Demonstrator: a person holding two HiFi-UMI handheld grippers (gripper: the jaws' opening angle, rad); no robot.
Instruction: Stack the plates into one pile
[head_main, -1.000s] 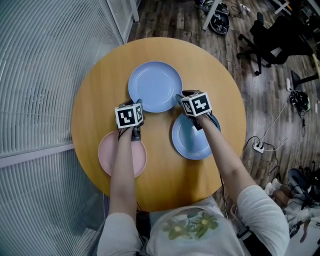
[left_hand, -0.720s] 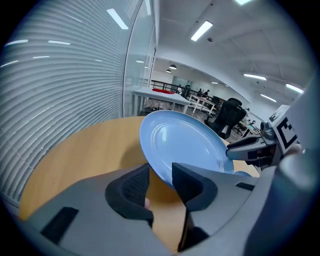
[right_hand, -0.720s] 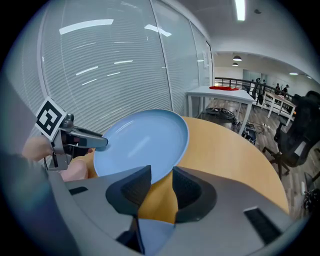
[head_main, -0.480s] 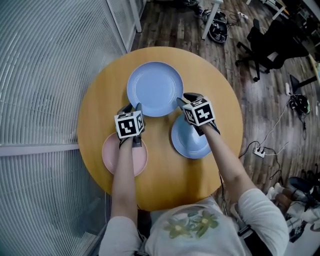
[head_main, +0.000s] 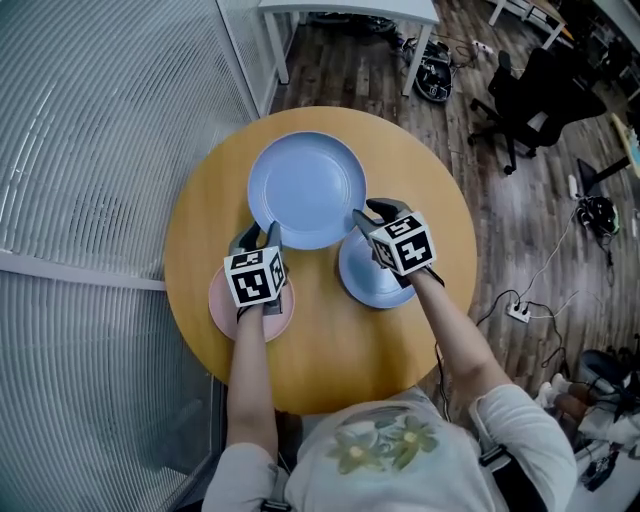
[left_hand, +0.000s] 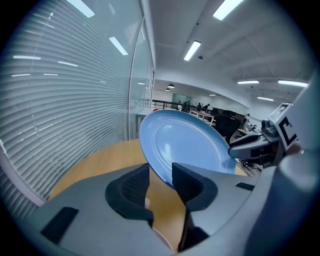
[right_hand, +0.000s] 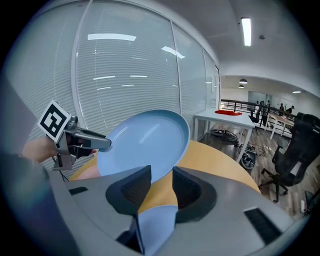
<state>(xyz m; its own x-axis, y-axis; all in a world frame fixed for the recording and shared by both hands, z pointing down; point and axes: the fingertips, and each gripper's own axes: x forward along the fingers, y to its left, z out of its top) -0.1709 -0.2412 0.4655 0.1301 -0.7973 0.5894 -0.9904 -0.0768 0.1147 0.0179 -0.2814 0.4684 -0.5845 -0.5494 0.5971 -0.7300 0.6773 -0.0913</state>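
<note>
The large blue plate hangs tilted in the air above the round wooden table. My left gripper is shut on its near left rim and my right gripper on its near right rim. In the left gripper view the large blue plate has its edge pinched between the jaws of my left gripper. The right gripper view shows the same plate clamped by my right gripper. A pink plate and a smaller blue plate lie on the table under my hands.
A glass wall with blinds runs along the left. Beyond the table stand a white desk and a black office chair. Cables and a power strip lie on the wooden floor to the right.
Both grippers have risen together with the large blue plate, which has left the tabletop. The pink and smaller blue plates have stayed where they lay.
</note>
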